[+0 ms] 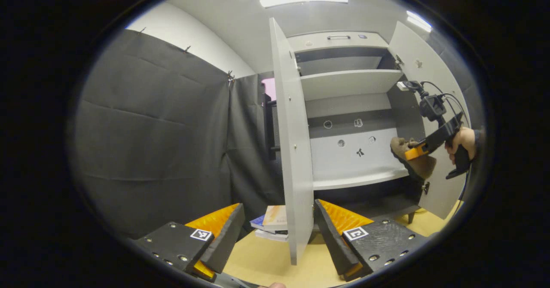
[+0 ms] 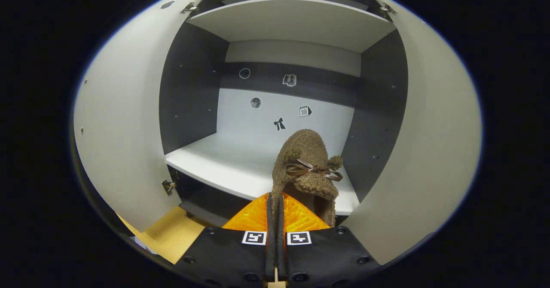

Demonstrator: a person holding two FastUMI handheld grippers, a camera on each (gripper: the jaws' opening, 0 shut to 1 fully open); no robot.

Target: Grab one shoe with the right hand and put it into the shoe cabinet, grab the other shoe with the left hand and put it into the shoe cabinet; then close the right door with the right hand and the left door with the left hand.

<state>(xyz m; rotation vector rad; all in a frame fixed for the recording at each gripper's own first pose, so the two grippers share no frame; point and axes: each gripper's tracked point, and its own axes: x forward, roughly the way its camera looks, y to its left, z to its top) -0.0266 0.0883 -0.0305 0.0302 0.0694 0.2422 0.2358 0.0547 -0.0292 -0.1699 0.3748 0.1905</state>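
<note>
Booth hung with dark cloth; the shoe cabinet [image 2: 275, 159] stands with both doors wide open and its pale middle shelf [image 2: 223, 159] bare.

The right gripper [image 2: 275, 206], fingers pressed together on the rim of a brown fuzzy shoe [image 2: 306, 163], holds it in the air at the shelf's front right, toe pointing straight into the cabinet along the fingers; the likely next move is forward and down onto the shelf. The left gripper [image 1: 279, 232], fingers spread and holding nothing, hangs farther back, the left door's [image 1: 292, 150] edge between its fingers. Some books [image 1: 270, 223] lie on the wooden floor [image 1: 266, 258] beyond.
</note>
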